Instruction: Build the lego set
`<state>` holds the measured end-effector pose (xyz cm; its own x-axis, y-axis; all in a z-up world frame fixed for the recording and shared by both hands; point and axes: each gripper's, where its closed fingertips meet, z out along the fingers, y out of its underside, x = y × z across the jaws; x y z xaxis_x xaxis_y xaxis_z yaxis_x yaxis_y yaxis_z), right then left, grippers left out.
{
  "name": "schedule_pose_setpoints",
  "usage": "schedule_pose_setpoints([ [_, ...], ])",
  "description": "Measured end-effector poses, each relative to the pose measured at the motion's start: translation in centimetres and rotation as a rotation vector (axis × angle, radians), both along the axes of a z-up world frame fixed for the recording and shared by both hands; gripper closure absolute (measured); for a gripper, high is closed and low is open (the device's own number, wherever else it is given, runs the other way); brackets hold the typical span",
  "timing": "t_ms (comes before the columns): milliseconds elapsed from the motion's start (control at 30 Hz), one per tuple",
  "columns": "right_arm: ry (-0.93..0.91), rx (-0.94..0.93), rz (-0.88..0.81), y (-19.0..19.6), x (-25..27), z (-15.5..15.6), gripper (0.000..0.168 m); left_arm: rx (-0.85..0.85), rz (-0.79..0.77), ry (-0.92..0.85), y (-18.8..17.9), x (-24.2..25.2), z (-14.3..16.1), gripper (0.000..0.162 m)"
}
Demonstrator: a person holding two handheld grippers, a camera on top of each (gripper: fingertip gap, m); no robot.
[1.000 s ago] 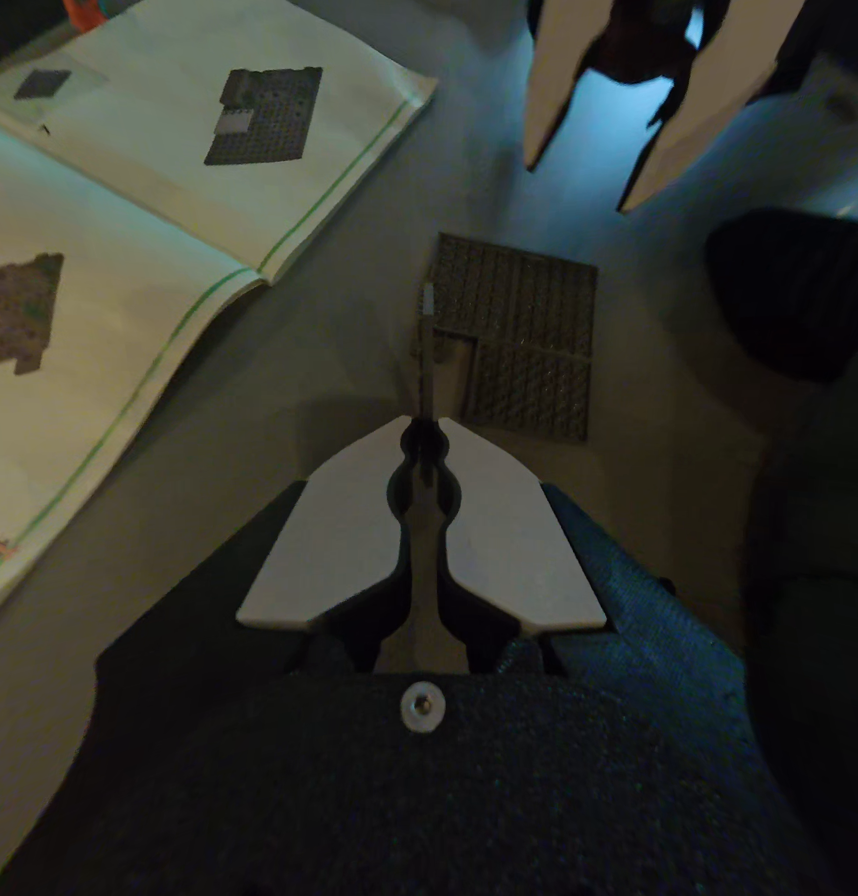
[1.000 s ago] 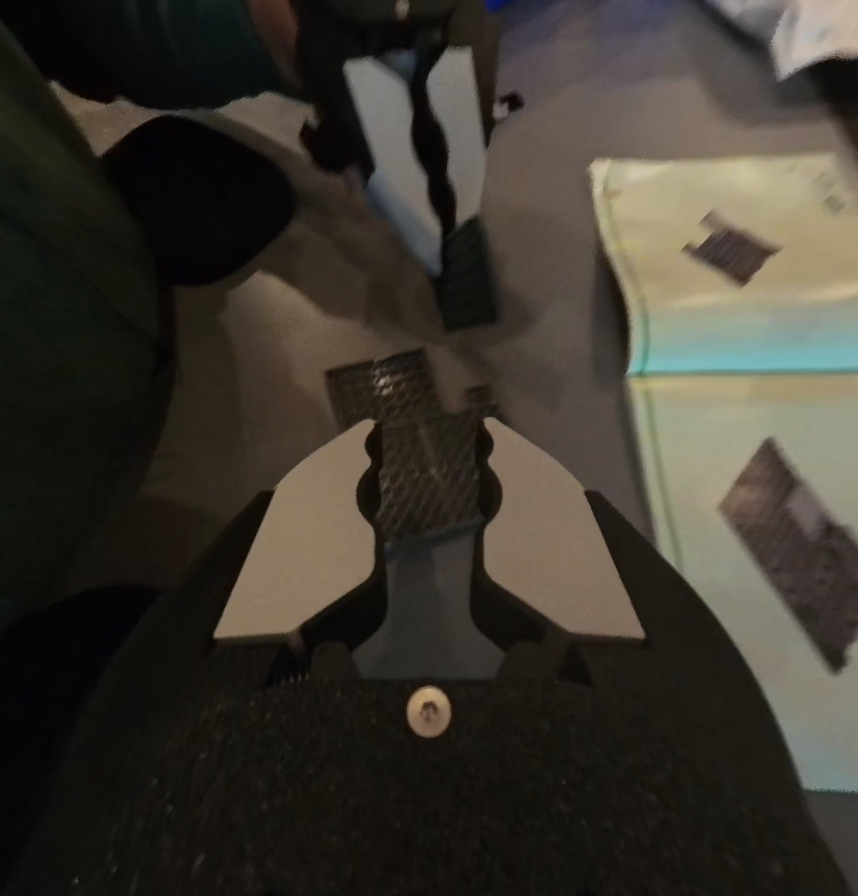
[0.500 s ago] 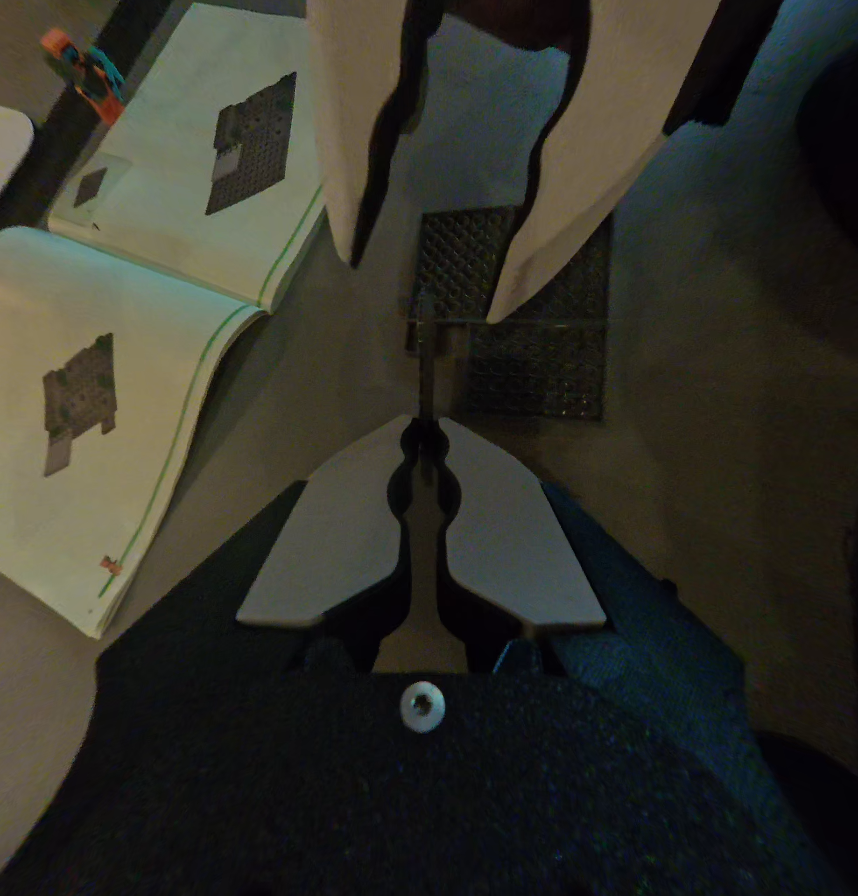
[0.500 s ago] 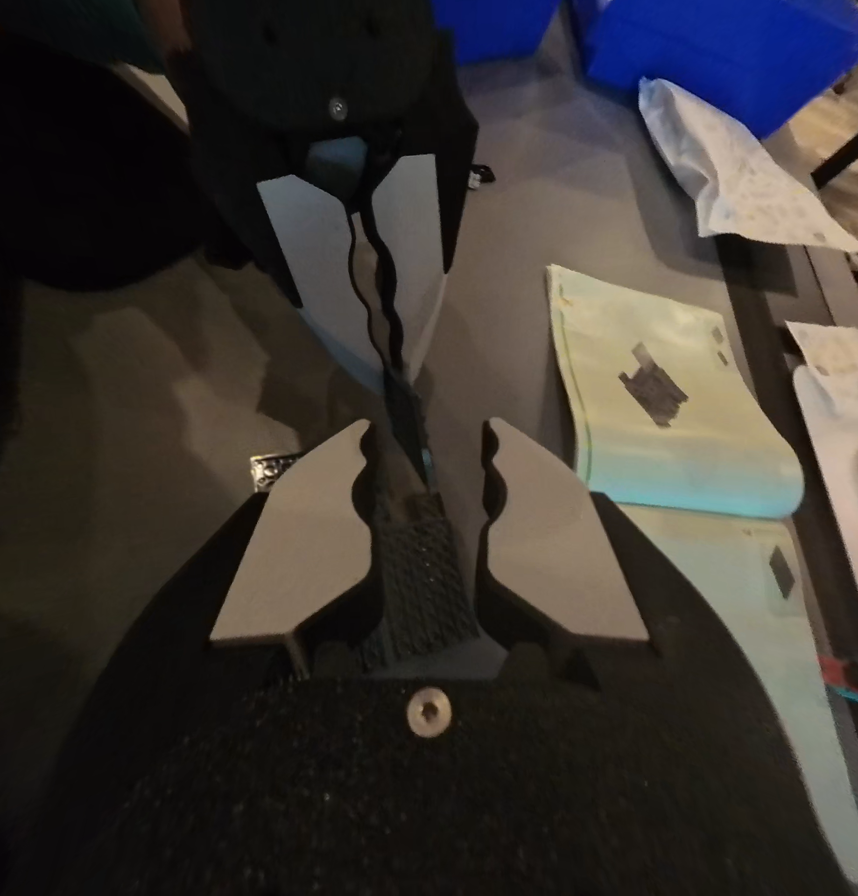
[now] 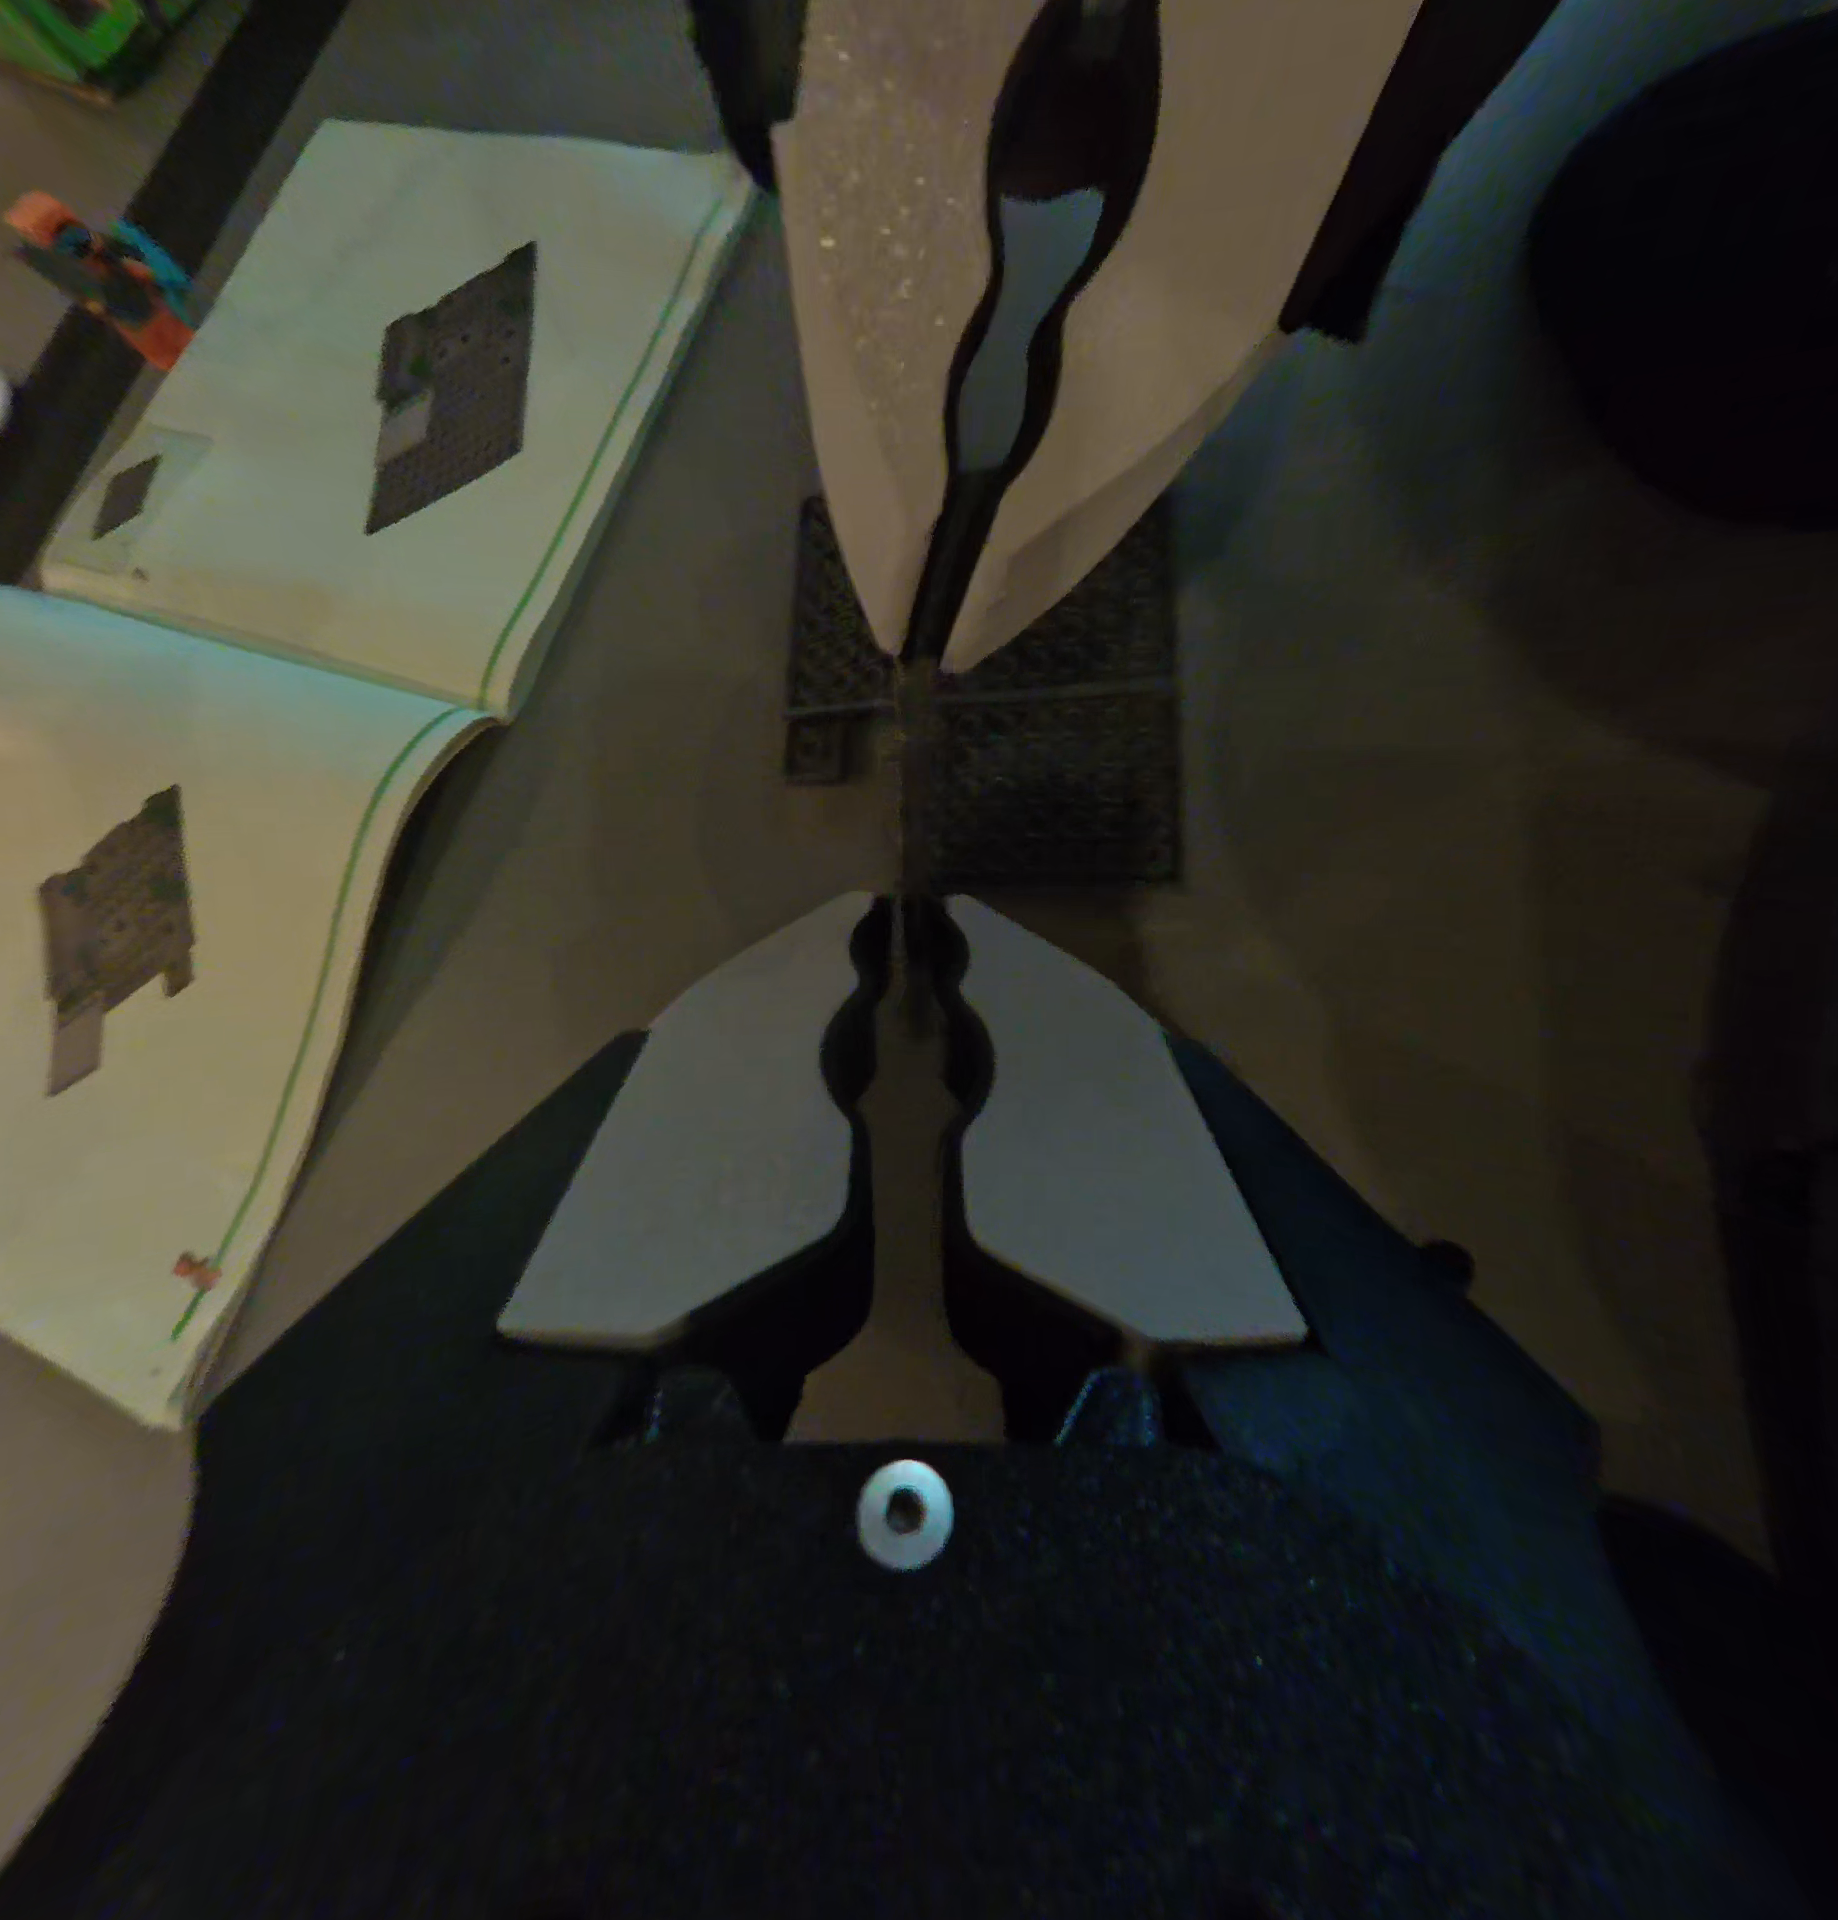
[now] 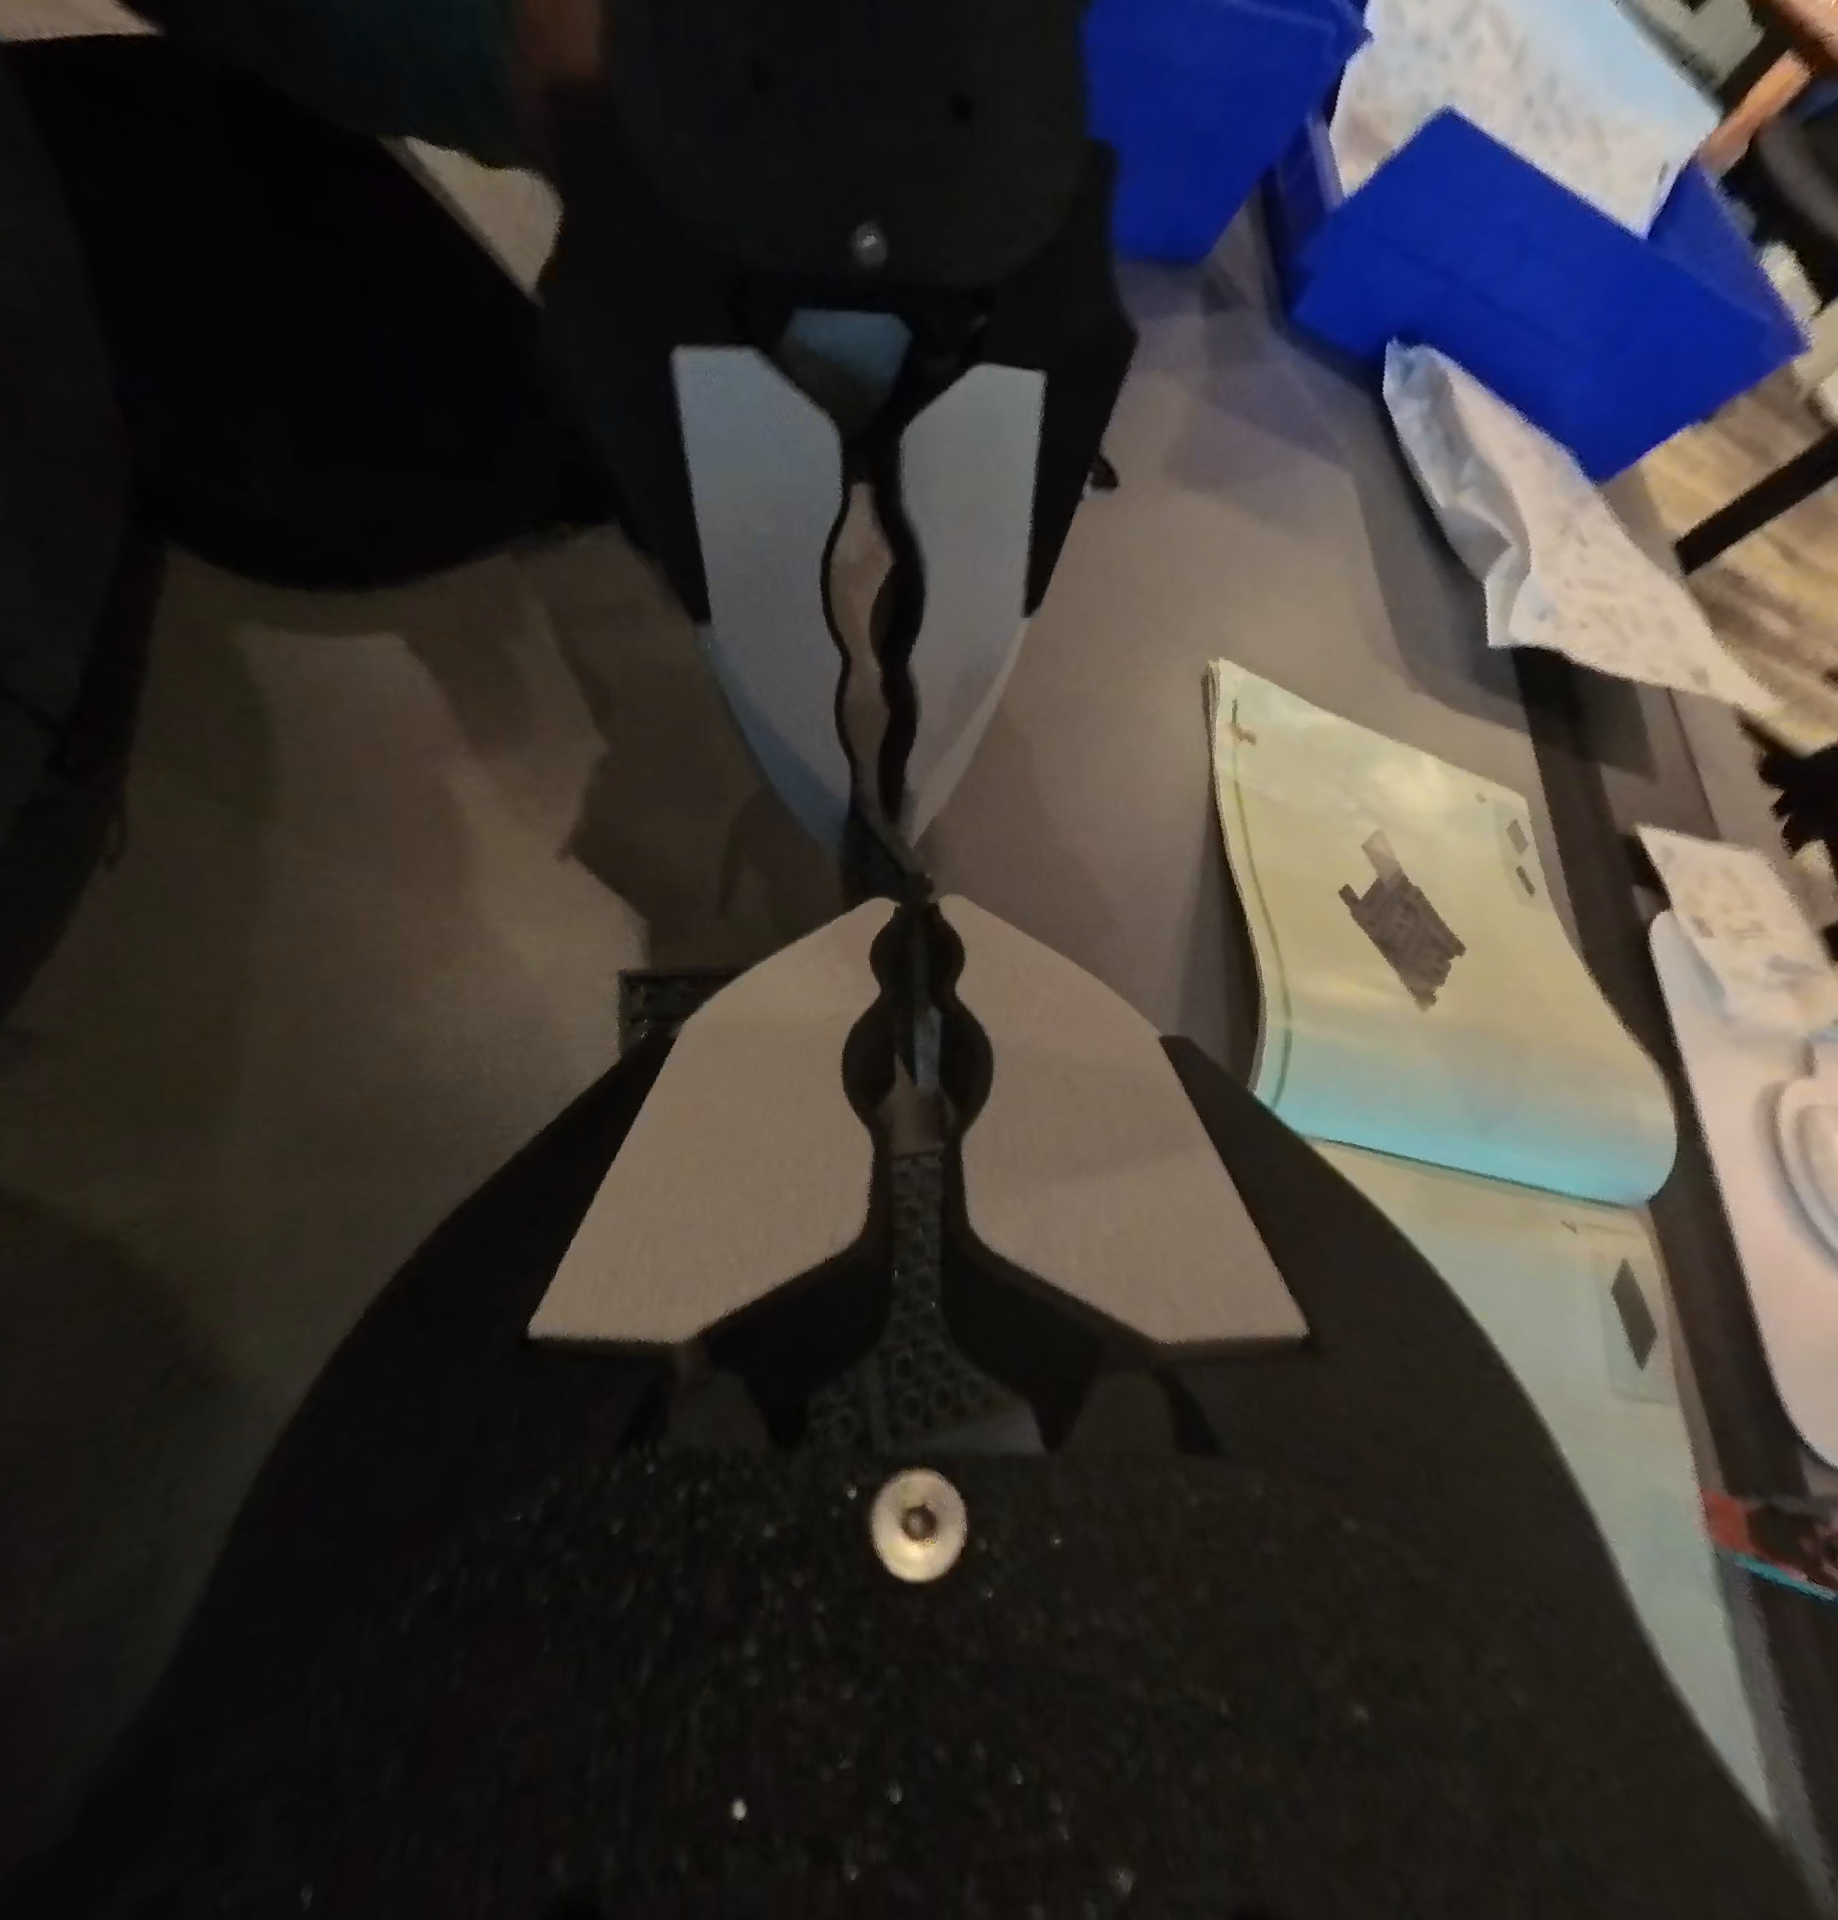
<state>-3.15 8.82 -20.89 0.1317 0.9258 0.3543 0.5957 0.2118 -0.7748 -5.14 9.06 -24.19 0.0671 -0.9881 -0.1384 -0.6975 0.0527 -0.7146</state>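
Note:
A thin grey lego plate (image 5: 910, 790) hangs edge-on in the air between my two grippers, above a dark studded base plate (image 5: 1060, 790) on the table. My right gripper (image 6: 915, 909) is shut on its far end; the plate (image 6: 920, 1039) runs back between its fingers. In the left wrist view the right gripper (image 5: 920, 655) comes in from the top. My left gripper (image 5: 912, 904) still has the plate's near end between its tips, but the jaws stand slightly apart with a thin dark slit on each side. It also shows in the right wrist view (image 6: 879, 831).
An open instruction booklet (image 5: 271, 727) lies left of the base plate and also shows in the right wrist view (image 6: 1414, 935). Blue bins (image 6: 1517, 260) and a crumpled white bag (image 6: 1580, 540) stand behind it. A dark round object (image 5: 1725, 260) is at the right. A small orange and teal model (image 5: 104, 281) sits far left. The left gripper's tips are roughly 4 cm from the right gripper's.
My right gripper came in open over the plate's far end and shut on it. My left gripper's jaws, tight on the plate before, have parted a little.

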Motion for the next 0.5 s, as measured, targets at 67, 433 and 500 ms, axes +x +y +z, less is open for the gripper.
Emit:
schedule_pose_setpoints([
  [67, 0.017, 0.038, 0.046, -0.7, 0.1, 0.3, 0.167, -0.064, -0.038, -0.027, -0.7, -0.2, 0.3, 0.141],
  [433, 0.027, 0.253, 0.285, -5.2, -1.8, 2.0, 0.166, -0.623, -0.377, -0.167, -6.9, -0.5, 2.3, 0.093],
  [500, 0.011, 0.28, 0.311, -5.9, -2.1, 2.2, 0.166, -0.666, -0.423, -0.165, -7.8, -0.3, 2.2, 0.093],
])
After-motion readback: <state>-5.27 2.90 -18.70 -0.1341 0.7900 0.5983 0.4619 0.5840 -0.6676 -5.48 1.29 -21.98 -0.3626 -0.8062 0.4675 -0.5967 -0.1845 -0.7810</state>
